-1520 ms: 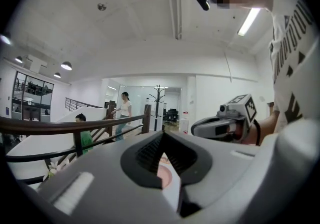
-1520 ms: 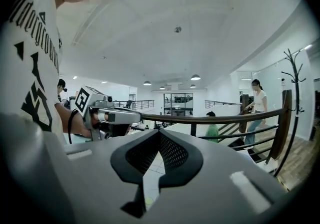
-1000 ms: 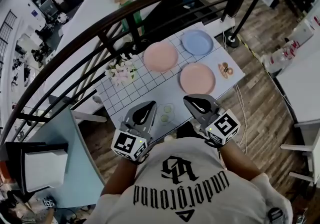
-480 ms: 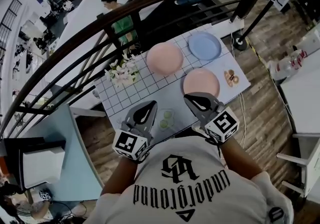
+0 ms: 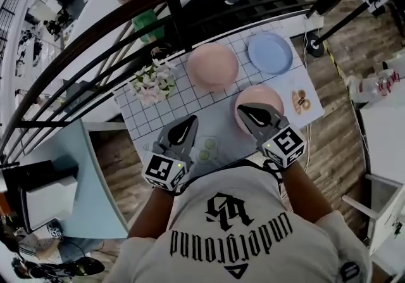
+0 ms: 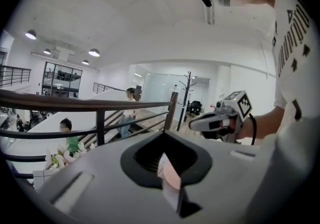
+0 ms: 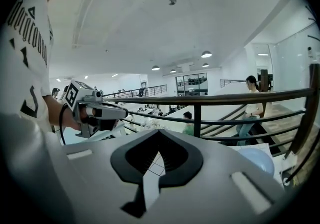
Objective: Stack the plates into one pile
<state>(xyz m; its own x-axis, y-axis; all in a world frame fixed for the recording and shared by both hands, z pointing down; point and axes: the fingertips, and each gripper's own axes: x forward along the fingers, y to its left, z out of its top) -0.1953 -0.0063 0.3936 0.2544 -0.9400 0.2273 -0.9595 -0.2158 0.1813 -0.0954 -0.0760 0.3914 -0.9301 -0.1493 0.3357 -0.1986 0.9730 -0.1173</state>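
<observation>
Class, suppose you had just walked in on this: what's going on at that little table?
A person stands over a small table with a grid-patterned cloth, holding a gripper in each hand. Three plates lie apart on it, none stacked yet: the far pink plate, the blue plate and the near pink plate. The right gripper, shut and empty, points at the near pink plate. The left gripper, also shut and empty, is over the table's near side.

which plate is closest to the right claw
The near pink plate, partly hidden behind the right claw; the other pink plate and the blue plate sit farther back.
</observation>
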